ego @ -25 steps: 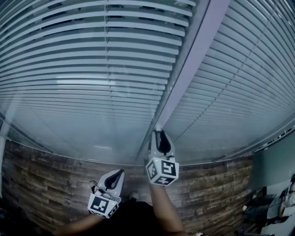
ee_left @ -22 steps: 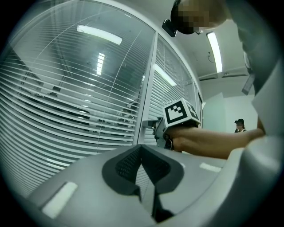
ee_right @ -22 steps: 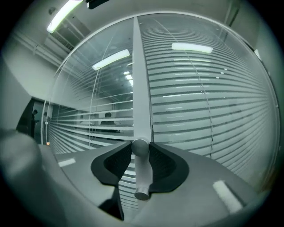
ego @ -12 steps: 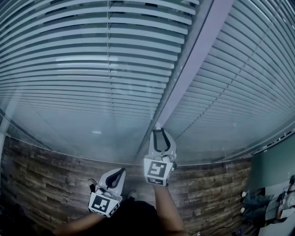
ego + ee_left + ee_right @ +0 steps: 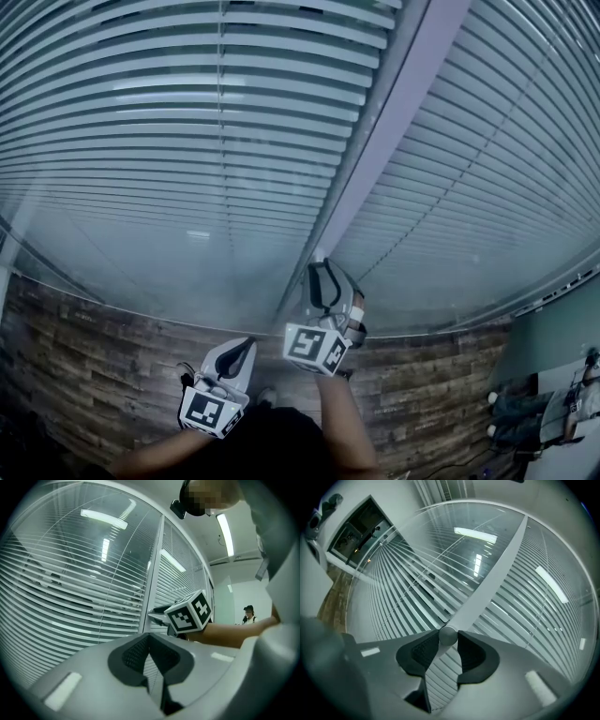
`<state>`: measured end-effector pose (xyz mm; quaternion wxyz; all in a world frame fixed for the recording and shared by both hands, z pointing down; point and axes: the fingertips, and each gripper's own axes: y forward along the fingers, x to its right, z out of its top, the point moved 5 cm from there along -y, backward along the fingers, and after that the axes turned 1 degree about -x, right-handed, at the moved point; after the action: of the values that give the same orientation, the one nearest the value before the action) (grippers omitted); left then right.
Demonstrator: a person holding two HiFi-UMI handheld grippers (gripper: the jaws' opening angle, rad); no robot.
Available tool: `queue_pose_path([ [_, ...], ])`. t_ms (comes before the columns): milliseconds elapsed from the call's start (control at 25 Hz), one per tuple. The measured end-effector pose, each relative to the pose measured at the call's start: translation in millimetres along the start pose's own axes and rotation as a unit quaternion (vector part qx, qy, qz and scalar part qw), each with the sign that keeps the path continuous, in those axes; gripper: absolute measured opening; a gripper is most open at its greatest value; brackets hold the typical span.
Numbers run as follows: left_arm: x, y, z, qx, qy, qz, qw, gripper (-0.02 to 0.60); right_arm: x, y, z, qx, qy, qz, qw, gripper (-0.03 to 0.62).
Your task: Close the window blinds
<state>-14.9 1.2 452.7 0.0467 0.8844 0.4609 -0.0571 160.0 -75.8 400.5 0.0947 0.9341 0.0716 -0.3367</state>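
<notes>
hidden: small round grey knob [image 5: 448, 635] is not visible in the head view, the right gripper [image 5: 323, 272] covers it. Its mount on the post is blocked by the jaws in the right gripper view too.
cut off: both forearms [image 5: 342, 436] leave the bottom edge of the head view. The pane tops run out of frame.
hard to read: the lower slats wash out in glare on the glass [image 5: 187, 234], so I can't tell their tilt there. Strip-light reflections lie across both panes.
task thing: white horizontal slat blinds [image 5: 216, 122] sit behind the glass in two panes, left and right of the post. Dark gaps show between the upper slats of the left pane, so they are not fully shut.
post: pale grey frame post [image 5: 394, 122], flat and smooth, runs diagonally between the panes. The knob is at its lower end.
right jaws: pinching the knob, one ribbed black pad on each side and both touching it. Gripper is rolled, with its marker cube [image 5: 314, 349] tipped to one side.
left jaws: left gripper [image 5: 246, 345] has its pad tips pressed together with nothing between them. It sits lower and to the left, apart from the glass.
materials: gripper shells are matte light grey plastic. The pads are dark with a fine ribbed texture, and the knob is smooth with a domed face.
below glass: brown plank-patterned surface [image 5: 94, 356], rough wood look.
background: a person [image 5: 248, 613] stands far off in the left gripper view, too small for detail.
</notes>
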Motion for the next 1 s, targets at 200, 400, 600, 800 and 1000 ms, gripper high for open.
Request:
queue_pose_path([
  [200,1,-1,8,0.0,0.002,-0.003,1.0,0.0,9,-4,3,0.017,0.124,0.023,0.992,0.166],
  [400,-2,-2,8,-0.003,0.001,0.0,1.0,0.0,14,-8,0,0.046,0.322,0.03,0.945,0.191],
  [600,-5,-3,3,-0.005,-0.001,0.001,1.0,0.0,6,-5,-6,0.043,0.405,0.031,0.913,0.178],
  [800,-8,-5,0,-0.006,-0.005,0.006,1.0,0.0,9,-2,-13,0.037,0.447,0.026,0.893,0.162],
  [1000,-8,-3,2,-0.004,-0.009,0.007,0.9999,0.0,10,0,-12,0.041,0.451,0.031,0.891,0.13],
])
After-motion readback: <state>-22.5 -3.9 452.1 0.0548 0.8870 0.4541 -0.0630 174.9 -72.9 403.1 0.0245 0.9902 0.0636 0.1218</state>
